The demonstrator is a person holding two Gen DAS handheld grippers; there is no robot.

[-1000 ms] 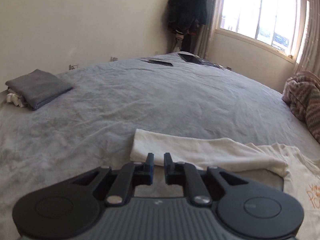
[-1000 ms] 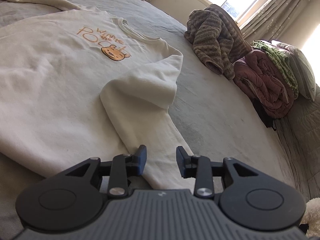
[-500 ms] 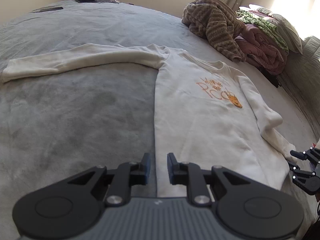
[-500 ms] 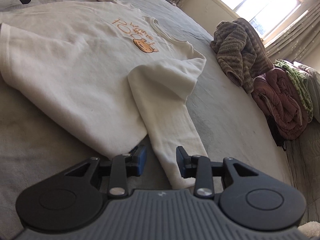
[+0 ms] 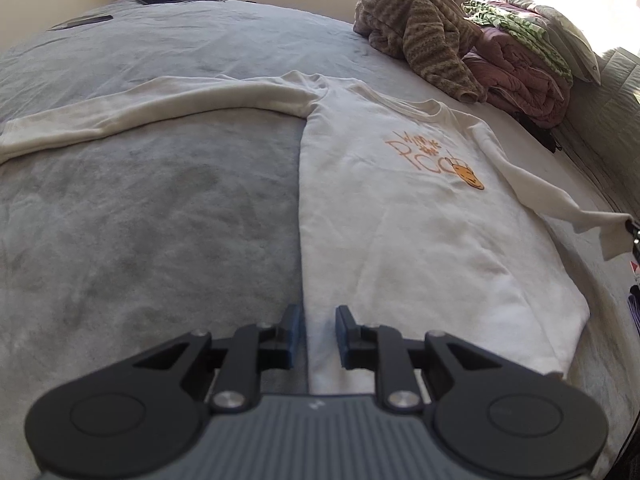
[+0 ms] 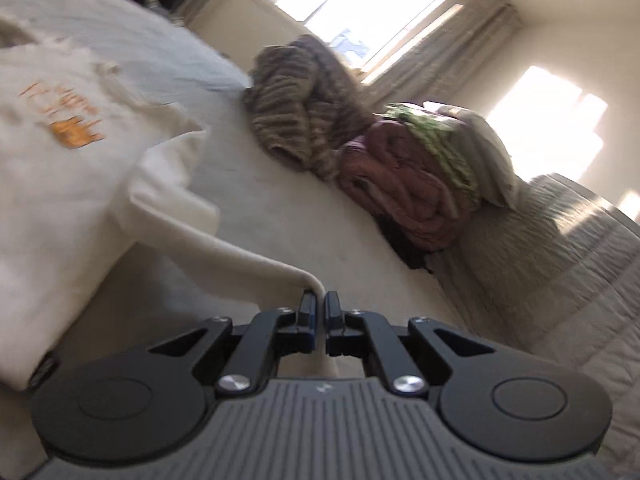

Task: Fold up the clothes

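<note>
Folding is judged barely started: the cream sweatshirt [image 5: 400, 216] is laid face up, flat on the grey bed cover [image 5: 140, 208], print showing, body unfolded. One long sleeve [image 5: 152, 112] is stretched out sideways across the cover, untouched. The other sleeve's cuff [image 6: 308, 280] is clamped between the closed jaws of the right gripper [image 6: 320, 300] and is lifted off the bed, the sleeve [image 6: 224, 248] drawn taut from the shoulder; in the left wrist view the same cuff is seen raised at the right edge. The left gripper [image 5: 318, 328] is held over the near hem at the body's left side edge, jaws narrowly apart, nothing pinched; whether fabric is touched cannot be told. Left to do, as judged: held sleeve laid across the chest, far sleeve brought in, body folded up. A striped knit [image 5: 420, 40] and piled bedding [image 5: 520, 72] are seen well apart, at the far side.
</note>
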